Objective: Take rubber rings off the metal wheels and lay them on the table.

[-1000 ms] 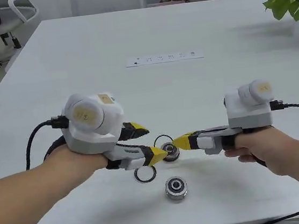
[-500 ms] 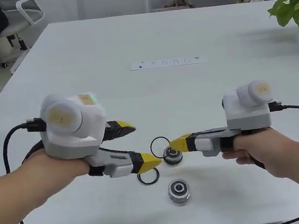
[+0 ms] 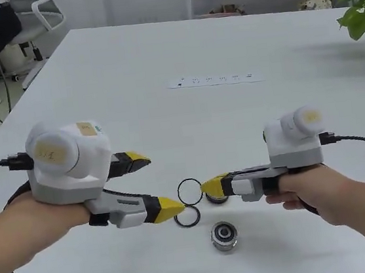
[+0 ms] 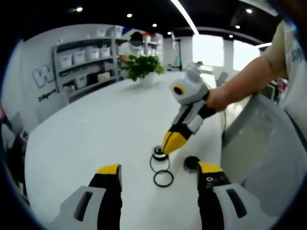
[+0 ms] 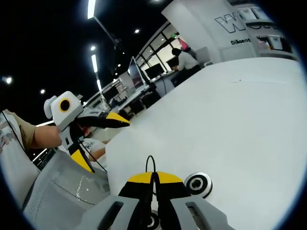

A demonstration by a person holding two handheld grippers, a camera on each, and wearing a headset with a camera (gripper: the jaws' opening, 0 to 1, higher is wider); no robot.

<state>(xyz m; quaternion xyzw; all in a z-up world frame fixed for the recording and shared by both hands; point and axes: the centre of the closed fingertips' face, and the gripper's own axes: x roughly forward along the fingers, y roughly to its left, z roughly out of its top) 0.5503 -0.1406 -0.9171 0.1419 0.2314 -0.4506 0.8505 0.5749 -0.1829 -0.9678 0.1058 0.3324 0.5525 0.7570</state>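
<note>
1. Right gripper [image 3: 209, 187]: jaws pinched together on a thin black rubber ring [image 3: 189, 190]. The ring stands up off the tips, just left of centre in the lower part of the head view. A metal wheel [image 3: 216, 198] sits just beside it, half hidden behind the tips. Can't tell if the ring is fully clear of that wheel.
2. Left gripper [image 3: 152, 184]: jaws spread wide, holding nothing, lower left of the head view, tips near the held ring.
3. Second ring [image 3: 187, 217] lies flat on the tabletop [image 3: 234, 124], just below the held one. Second wheel [image 3: 223, 235] is at bottom centre, apart from both grippers. Can't tell if it has rubber on it.
4. Handling, my read:
   - The ring is light, soft and stretchy. It will flop and may spring off the tips under pull, so pinch across the cord, as now.
   - The wheels look stiff, dense and round, so they are likely to roll or skid on the smooth top. Clamp one across its flat faces while peeling.
5. Surface: white tabletop, flat and smooth. A socket strip [image 3: 215, 79] at upper centre is well apart from the work.
6. Room: plant [image 3: 359, 7] upper right and office chair [image 3: 43, 14] upper left in the head view. Shelving [image 4: 91, 62] with bins is at upper left of the left gripper view.
</note>
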